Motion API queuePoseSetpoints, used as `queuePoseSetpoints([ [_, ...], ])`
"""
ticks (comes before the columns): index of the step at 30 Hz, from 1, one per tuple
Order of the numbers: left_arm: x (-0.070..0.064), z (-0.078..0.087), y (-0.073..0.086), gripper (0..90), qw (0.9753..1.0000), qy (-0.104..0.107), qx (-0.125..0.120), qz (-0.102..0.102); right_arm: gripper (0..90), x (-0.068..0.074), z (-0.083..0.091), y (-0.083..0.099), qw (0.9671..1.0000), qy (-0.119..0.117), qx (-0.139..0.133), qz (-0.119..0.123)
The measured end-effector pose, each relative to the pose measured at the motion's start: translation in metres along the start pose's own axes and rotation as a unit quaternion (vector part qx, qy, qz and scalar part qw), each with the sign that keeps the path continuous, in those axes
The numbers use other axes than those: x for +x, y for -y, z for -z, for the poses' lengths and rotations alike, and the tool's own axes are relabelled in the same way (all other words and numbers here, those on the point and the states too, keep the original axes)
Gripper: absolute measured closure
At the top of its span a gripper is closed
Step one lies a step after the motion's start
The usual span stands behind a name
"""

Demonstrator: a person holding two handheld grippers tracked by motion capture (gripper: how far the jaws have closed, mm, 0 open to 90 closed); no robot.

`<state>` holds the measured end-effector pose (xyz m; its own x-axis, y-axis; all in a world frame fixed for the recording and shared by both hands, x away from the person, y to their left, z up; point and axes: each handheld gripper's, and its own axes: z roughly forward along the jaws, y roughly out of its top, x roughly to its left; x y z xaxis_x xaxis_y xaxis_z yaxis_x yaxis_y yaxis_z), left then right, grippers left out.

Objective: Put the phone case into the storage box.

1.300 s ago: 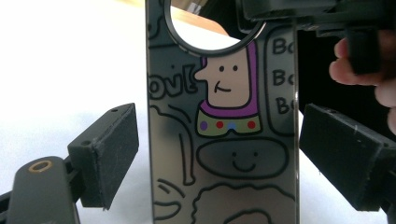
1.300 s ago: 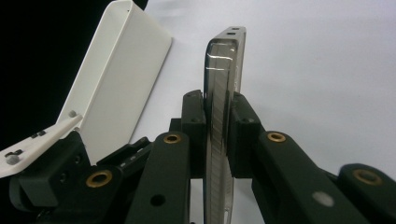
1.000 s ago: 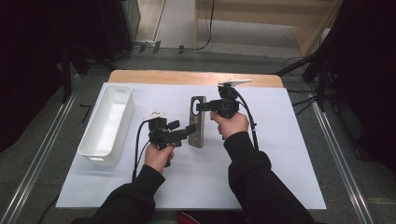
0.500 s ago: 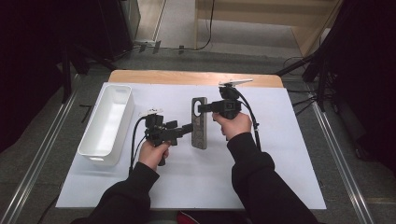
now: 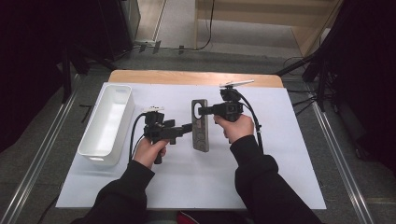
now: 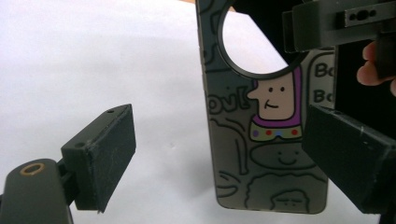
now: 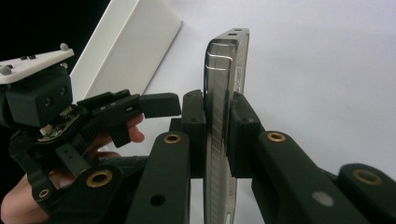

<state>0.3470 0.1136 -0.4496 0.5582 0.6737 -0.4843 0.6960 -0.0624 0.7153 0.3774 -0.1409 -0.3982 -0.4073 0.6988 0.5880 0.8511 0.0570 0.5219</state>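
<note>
White paper covers the counter (image 5: 280, 177), and pretty much dead centre of it sits the phone case (image 5: 200, 124), a grey one with black cartoon doodles and a big round camera hole near its far end. From the high view it runs lengthwise away from the person. In the right gripper view you see it edge-on, standing on its side edge between the jaws.

So the right gripper (image 5: 201, 111) is clamped on the case near its far end, both pads pressed flat against the two faces. The left gripper (image 5: 190, 127) comes in from the case's left side with its jaws spread wide. In the left gripper view one pad sits well off on the bare paper and the other is over by the case's far edge, and neither seems to be touching it.

Off to the left, well apart from the case, there's a long white bin (image 5: 106, 123) lying parallel to it. Dark floor all round the counter.
</note>
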Motion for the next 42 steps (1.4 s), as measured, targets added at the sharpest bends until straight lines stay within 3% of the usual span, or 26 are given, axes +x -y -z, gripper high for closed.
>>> queuePoseSetpoints([
  [5, 0.0, 0.002, -0.003, 9.4, 1.0, -0.003, 0.007, -0.003, 78.1, -0.001, 0.001, 0.004, 1.0, -0.005, 0.002, 0.003],
  [20, 0.002, 0.008, -0.01, 9.4, 0.9987, -0.02, 0.022, -0.041, 78.1, 0.006, 0.002, 0.017, 0.9997, -0.017, 0.006, 0.019],
  [30, 0.005, 0.009, -0.014, 9.5, 0.9988, -0.013, 0.027, -0.04, 78.2, 0.01, 0.003, 0.025, 0.9992, -0.026, 0.002, 0.029],
  [42, 0.004, 0.009, -0.019, 13.7, 0.9977, -0.025, 0.032, -0.055, 78.2, 0.016, 0.004, 0.031, 0.9987, -0.033, -0.006, 0.037],
])
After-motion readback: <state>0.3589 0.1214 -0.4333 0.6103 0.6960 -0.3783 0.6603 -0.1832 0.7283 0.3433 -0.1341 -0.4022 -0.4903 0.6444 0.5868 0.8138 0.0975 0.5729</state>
